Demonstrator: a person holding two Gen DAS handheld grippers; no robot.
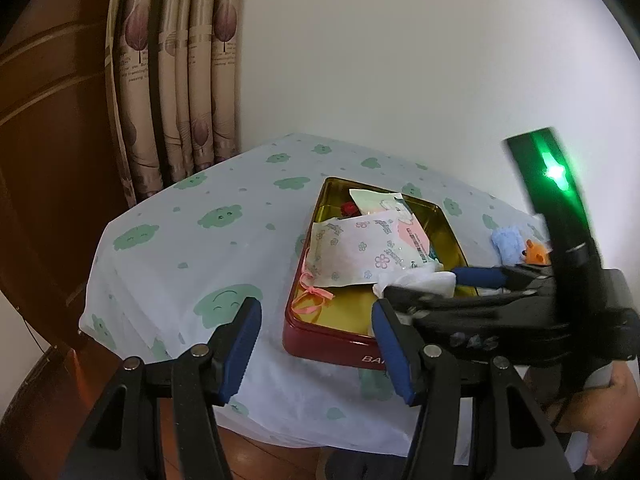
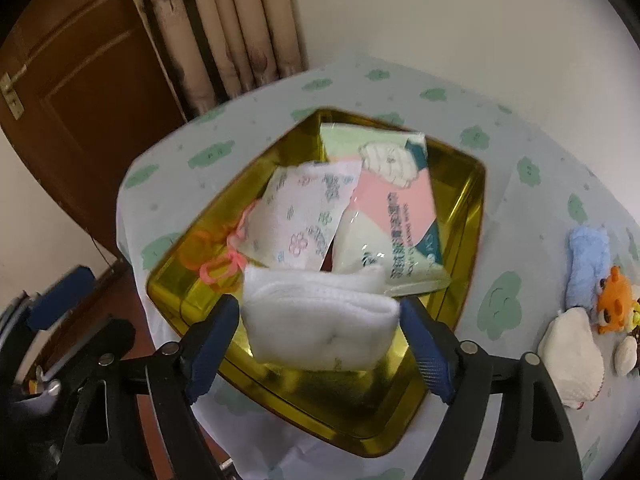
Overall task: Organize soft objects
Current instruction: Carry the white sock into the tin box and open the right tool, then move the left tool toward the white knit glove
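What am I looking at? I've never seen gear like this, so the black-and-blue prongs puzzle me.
A person holds a two-finger claw in each hand, and each picture comes from a camera on one claw. The left claw is open and empty. The right claw is over a gold tin with a folded white cloth between its open fingers. Two packets lie in the tin. Small plush toys wait on the tablecloth.

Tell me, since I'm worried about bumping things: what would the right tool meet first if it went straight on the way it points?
Most likely the folded white cloth lying between the right tool's open jaws, over the gold tin. Depth is unclear.
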